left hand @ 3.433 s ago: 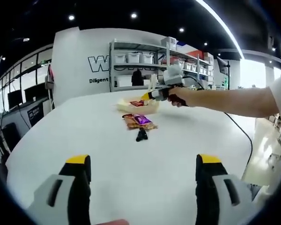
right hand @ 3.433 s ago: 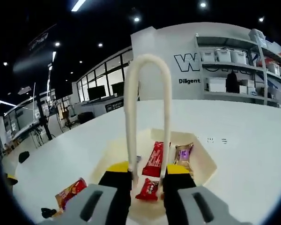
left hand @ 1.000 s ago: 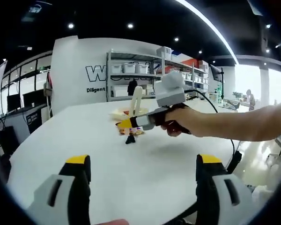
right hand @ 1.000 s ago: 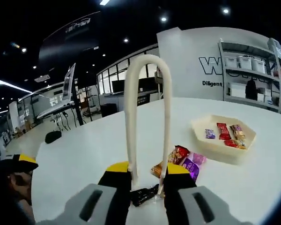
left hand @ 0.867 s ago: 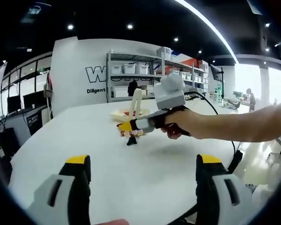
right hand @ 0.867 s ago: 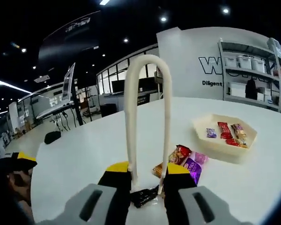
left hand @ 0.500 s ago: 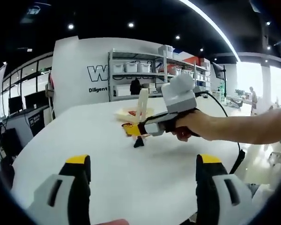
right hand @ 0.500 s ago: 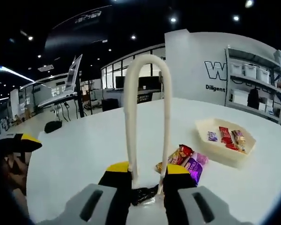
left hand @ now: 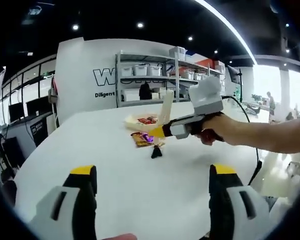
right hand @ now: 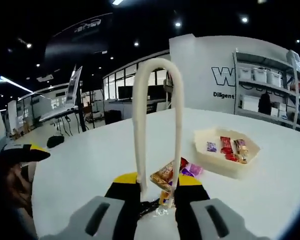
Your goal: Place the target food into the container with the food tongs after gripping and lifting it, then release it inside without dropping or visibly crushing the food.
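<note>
My right gripper (right hand: 157, 179) is shut on cream food tongs (right hand: 157, 100), whose loop rises ahead of the jaws. The tong tips reach down between my jaws to a small black-wrapped piece (right hand: 147, 207) and an orange packet (right hand: 163, 176); whether they grip either I cannot tell. A purple packet (right hand: 192, 170) lies just behind. The cream container (right hand: 217, 162) with several wrapped snacks stands further right. In the left gripper view my right gripper (left hand: 162, 131) hovers with the tongs (left hand: 166, 106) over the black piece (left hand: 156, 152), near the packets (left hand: 144, 138) and the container (left hand: 131, 120). My left gripper (left hand: 154, 172) is open, low and empty.
Everything rests on a big white round table (left hand: 110, 170). A black cable (left hand: 242, 107) trails from the right gripper off the table's right side. Shelves with white bins (left hand: 145, 70) stand behind. A hand (right hand: 12, 187) shows at the left edge of the right gripper view.
The tongs were over the container 3.4 s ago; now they are down at the loose packets and the black piece. Over the last second the right gripper has drifted right in the left gripper view.
</note>
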